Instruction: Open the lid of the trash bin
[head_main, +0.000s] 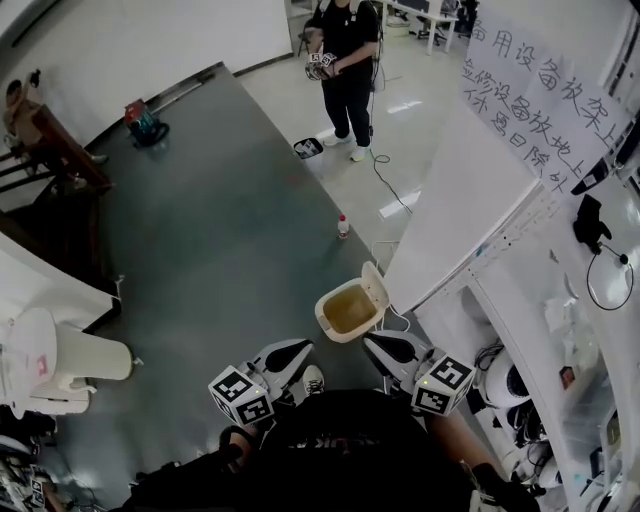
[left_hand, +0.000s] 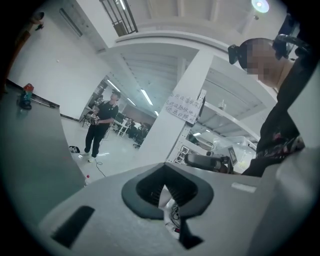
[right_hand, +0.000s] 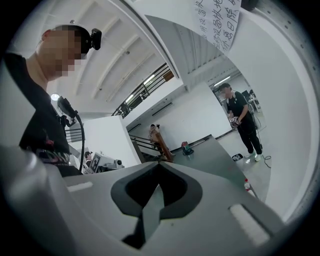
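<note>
The left claw (head_main: 297, 350) has its jaws pressed together on nothing, and the right claw (head_main: 378, 347) beside it looks the same, shut and empty. Both are held close to the person's body and point roughly level.

Just beyond their tips and below, between the two, the trash bin (head_main: 322, 308) sits on the floor. Its lid (head_main: 374, 281) is already tipped up on the side farther from the claws, baring a yellowish inside.

The opening looks done. The sound course is to hold both claws clear of the rim and check the lid rests upright. A careless pass over it could knock it shut.

Farther beyond the claws, a small bottle (head_main: 343, 226) stands on the floor.
</note>
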